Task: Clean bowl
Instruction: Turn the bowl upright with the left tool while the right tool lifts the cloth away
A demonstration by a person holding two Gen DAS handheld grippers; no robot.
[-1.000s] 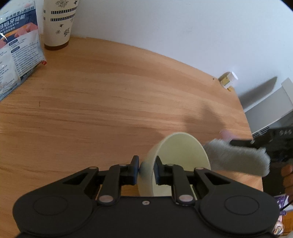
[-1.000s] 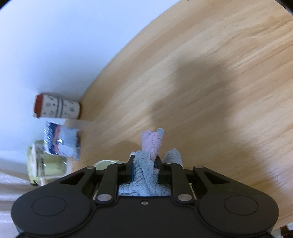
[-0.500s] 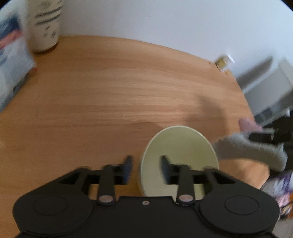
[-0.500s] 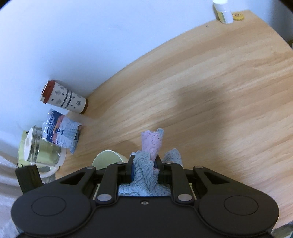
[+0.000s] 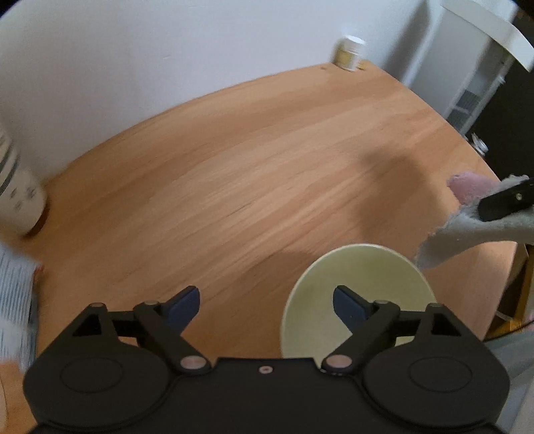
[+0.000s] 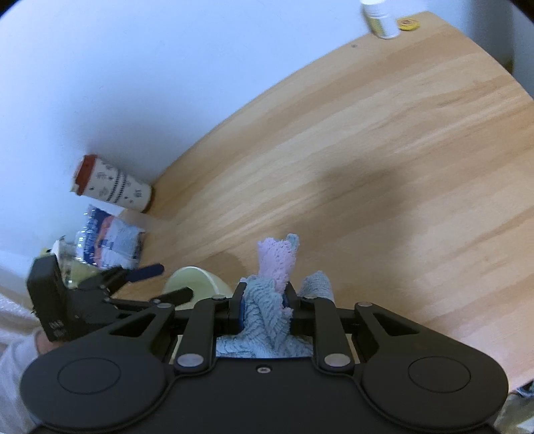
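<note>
Pale-green bowl (image 5: 357, 293) upright; left gripper (image 5: 267, 302) jaws just opened wide, right gripper (image 6: 263, 298) clamps cloth (image 6: 272, 287).

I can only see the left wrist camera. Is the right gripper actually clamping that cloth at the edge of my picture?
Observer: Yes. The right gripper is shut on the cloth, a blue and pink bundle.
Operator: Does the cup on my left have a lid?
Observer: Yes, the cup has a red lid.
Operator: What's the blur beside the small bottle?
Observer: A small yellow disc lies next to the bottle.
</note>
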